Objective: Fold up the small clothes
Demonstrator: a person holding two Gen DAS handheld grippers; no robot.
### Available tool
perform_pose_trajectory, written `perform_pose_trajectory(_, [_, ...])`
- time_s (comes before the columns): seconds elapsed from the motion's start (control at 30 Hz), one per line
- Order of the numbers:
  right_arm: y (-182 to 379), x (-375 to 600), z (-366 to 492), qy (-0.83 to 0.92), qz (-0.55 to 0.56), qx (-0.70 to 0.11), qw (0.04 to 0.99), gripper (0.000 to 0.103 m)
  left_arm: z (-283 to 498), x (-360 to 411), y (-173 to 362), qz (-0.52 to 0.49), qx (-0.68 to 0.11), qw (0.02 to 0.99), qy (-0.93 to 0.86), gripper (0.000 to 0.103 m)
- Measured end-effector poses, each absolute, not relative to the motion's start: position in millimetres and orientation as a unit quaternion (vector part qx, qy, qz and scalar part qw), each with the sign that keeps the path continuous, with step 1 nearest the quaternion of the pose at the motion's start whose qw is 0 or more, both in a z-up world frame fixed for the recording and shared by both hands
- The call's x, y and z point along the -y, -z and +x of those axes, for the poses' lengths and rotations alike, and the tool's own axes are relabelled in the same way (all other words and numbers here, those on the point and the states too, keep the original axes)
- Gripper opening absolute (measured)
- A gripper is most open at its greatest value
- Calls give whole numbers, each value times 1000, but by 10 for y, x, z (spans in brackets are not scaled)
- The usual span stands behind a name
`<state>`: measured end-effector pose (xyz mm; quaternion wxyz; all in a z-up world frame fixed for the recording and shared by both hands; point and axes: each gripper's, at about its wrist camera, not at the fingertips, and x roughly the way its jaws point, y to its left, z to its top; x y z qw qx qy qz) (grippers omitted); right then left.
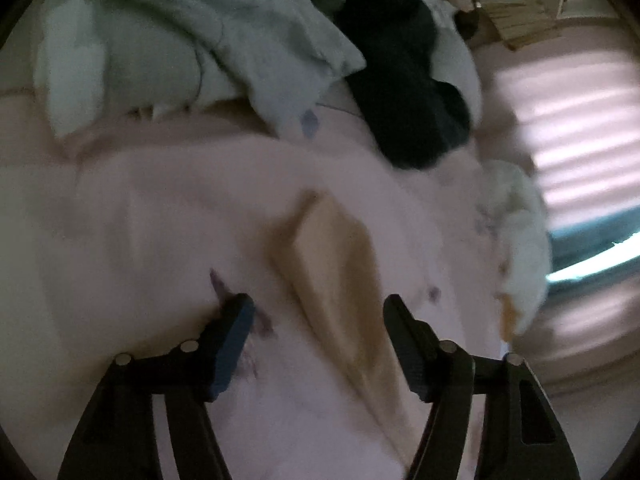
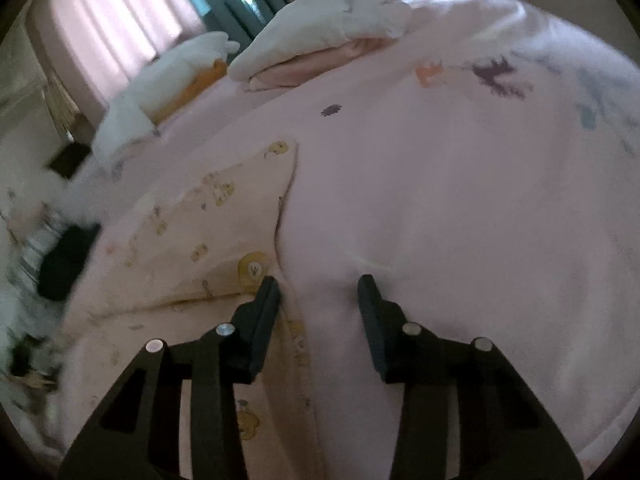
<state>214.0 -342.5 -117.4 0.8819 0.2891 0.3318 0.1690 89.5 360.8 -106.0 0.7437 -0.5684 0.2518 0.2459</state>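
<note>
Below the left wrist camera, the left gripper point(image 1: 318, 310) is seen spread wide above a tan folded garment point(image 1: 340, 256) laid on the pink sheet point(image 1: 160, 208); nothing is held. A black garment point(image 1: 404, 92) is noted farther off.

From the right wrist camera, the right gripper point(image 2: 319, 290) is seen parted, empty, over a pale printed garment point(image 2: 208, 224). White folded clothes point(image 2: 320, 28) are stacked beyond.

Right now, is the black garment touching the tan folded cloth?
Apart. The left wrist view shows the black garment farther away, with bare pink bedding plainly between it and the tan folded cloth.
</note>
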Motion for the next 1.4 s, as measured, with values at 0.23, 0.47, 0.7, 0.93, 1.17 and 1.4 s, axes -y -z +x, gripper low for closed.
perform_pose_trajectory(0.23, [1198, 3485, 2159, -211, 299, -333, 869, 40, 1246, -3607, 1003, -474, -318, 761, -309, 17])
perform_pose_trajectory(0.47, [1200, 3461, 2181, -208, 281, -335, 875, 22, 1345, -3464, 806, -413, -335, 768, -357, 7])
perform_pose_trajectory(0.7, [1241, 3504, 2207, -221, 294, -338, 866, 10, 1483, -2800, 17, -275, -294, 850, -338, 7])
perform_pose_trajectory(0.93, [1270, 3498, 2239, -280, 324, -324, 844, 34, 1716, -2055, -615, -275, -262, 895, -232, 6])
perform_pose_trajectory(1.17, [1096, 3128, 2313, -400, 234, -330, 823, 83, 1925, -1425, -844, -260, -261, 909, -196, 6])
perform_pose_trajectory(1.4, [1159, 3156, 2422, -355, 238, -353, 833, 12, 2094, -516, -936, -182, -250, 937, -164, 7])
